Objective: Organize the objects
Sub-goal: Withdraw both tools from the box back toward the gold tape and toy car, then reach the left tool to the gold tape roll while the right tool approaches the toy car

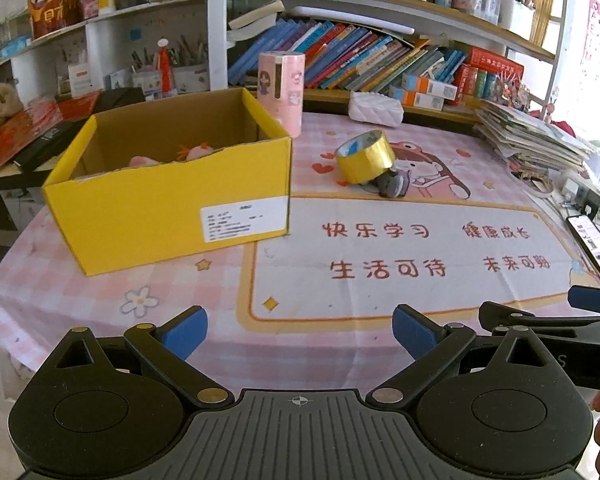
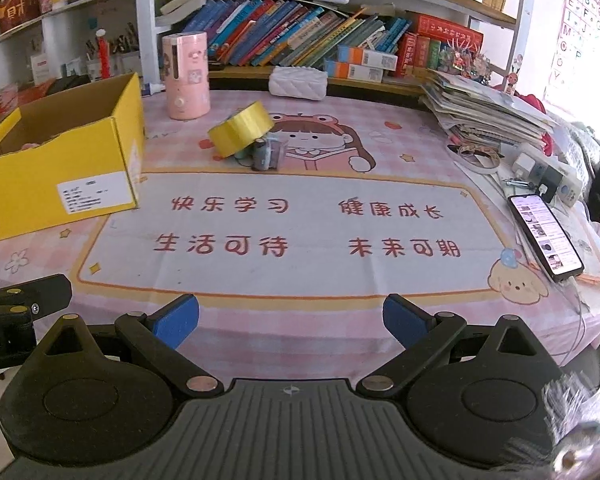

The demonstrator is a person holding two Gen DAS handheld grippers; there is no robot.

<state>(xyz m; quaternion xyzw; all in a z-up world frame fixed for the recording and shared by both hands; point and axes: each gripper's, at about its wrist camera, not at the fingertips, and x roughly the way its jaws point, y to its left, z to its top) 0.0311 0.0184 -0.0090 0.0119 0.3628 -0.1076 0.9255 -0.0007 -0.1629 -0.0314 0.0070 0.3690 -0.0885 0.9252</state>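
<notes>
Both grippers, left gripper (image 1: 300, 332) and right gripper (image 2: 291, 322), are being held spread apart over the tablecloth (image 2: 300, 320). Mid-table, a shiny yellow tape roll (image 2: 241, 129) is being propped tilted (against small dark items (image 2: 265, 154)), beside the yellow box (image 1: 168, 204).

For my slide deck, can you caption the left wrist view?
Open left gripper faces a yellow box and a tilted gold tape roll on the pink tablecloth.

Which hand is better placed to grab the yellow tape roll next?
Probably right. The tape roll sits nearer its centre line; both grippers, left and right, are open and empty, and the box stands to the left.
</notes>
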